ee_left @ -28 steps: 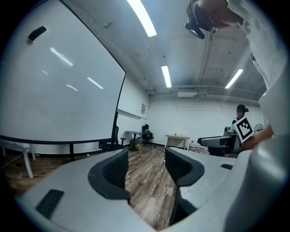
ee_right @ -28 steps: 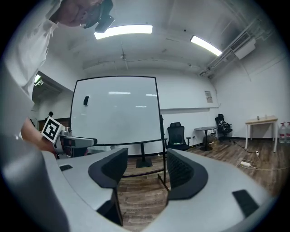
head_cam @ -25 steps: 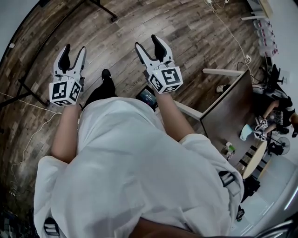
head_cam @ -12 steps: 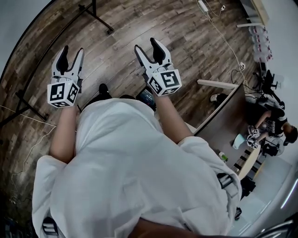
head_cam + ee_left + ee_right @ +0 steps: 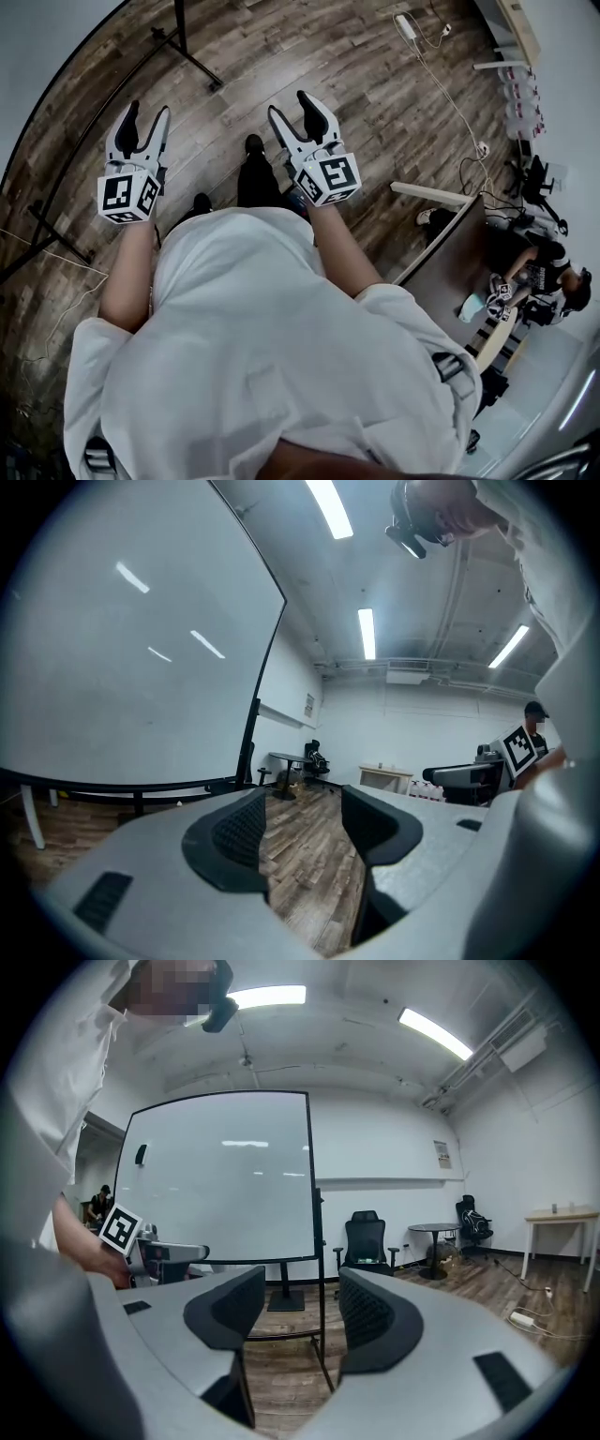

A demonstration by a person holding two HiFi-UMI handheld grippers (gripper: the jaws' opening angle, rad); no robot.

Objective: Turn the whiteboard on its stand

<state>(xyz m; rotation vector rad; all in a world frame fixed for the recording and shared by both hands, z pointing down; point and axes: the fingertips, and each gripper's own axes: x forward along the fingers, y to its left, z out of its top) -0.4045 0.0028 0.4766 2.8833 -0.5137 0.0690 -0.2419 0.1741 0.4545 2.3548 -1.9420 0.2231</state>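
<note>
I see both my arms reaching forward from white sleeves, left forearm [image 5: 127, 272] and right forearm [image 5: 342, 246] bare. My left gripper [image 5: 146, 114] sits at ten o'clock in the head view. It points toward twelve, with its jaws parted and nothing between them. My right gripper [image 5: 292, 107] sits at twelve o'clock and angles toward eleven. Its jaws are parted and empty, and have just been closing slightly. Each marker cube rides at the wrist end. The grippers are side by side, well apart.
</note>
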